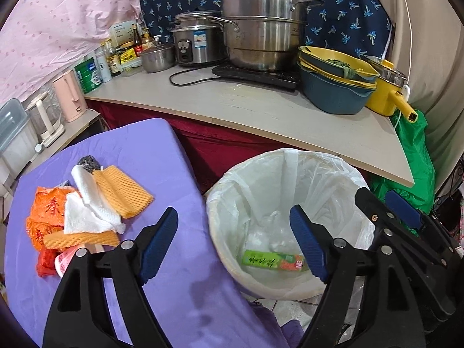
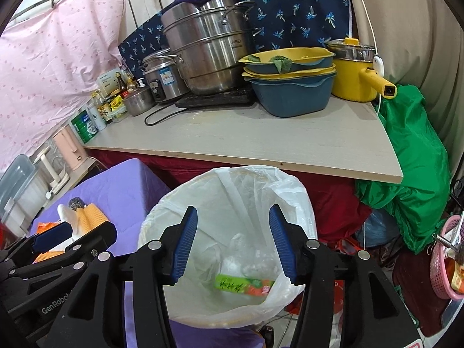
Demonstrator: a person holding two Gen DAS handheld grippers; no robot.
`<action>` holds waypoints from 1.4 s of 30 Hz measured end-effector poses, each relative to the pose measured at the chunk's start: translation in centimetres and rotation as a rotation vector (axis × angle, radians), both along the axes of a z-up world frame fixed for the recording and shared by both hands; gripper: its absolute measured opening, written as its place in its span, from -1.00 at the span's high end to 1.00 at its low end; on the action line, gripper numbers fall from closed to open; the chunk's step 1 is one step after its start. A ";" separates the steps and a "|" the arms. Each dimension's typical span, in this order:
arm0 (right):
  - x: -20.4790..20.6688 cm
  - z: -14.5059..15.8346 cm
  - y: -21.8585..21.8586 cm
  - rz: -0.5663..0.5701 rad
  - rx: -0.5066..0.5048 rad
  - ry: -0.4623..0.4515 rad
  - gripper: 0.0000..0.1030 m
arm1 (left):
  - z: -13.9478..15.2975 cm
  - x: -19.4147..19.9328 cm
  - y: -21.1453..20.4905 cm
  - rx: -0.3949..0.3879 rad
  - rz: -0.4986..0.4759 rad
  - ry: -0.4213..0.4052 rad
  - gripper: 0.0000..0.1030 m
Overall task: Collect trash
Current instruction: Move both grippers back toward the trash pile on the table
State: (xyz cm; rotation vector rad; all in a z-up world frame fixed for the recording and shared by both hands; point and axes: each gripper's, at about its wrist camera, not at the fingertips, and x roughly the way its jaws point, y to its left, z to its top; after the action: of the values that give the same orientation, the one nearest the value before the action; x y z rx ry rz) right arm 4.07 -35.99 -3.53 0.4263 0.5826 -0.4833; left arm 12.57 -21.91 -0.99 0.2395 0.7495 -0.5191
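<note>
While you hold both tools over the bin, your left gripper stands with its blue-padded jaws spread wide and nothing between them, straddling the edge where the purple-covered table meets the round cream wastebasket lined with a translucent white plastic bag. Your right gripper hangs directly above the wastebasket's mouth, jaws likewise wide apart and holding nothing; in the left view it shows at the right edge, just beside the basket's rim. Contents of the wastebasket: one flat green and orange printed wrapper lying near the bottom, with crumpled clear plastic film behind it. Contents of the purple table, left of the basket and well apart from both claws: one pile of trash comprising two orange foam net sleeves, crumpled white paper towels, an orange plastic bag printed with red characters, a grey steel scouring ball at the pile's far end, and a pink-and-white packet at the near end. Beyond, on the pale wooden countertop: a stacked stainless steel steamer pot, a steel rice cooker, nested blue and yellow plastic basins, and a yellow electric pot with a handle.
</note>
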 end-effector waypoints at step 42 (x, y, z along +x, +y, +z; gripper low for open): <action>6.8 -3.2 26.2 0.469 -0.011 0.118 -0.45 | -4.2 2.7 32.9 -0.002 0.517 0.137 -0.78</action>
State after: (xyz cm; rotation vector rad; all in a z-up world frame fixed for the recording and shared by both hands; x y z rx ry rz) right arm 10.92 -9.74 -6.68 0.2391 0.7682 -0.0617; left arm 15.32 10.99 -5.17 0.0027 0.9062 -0.0455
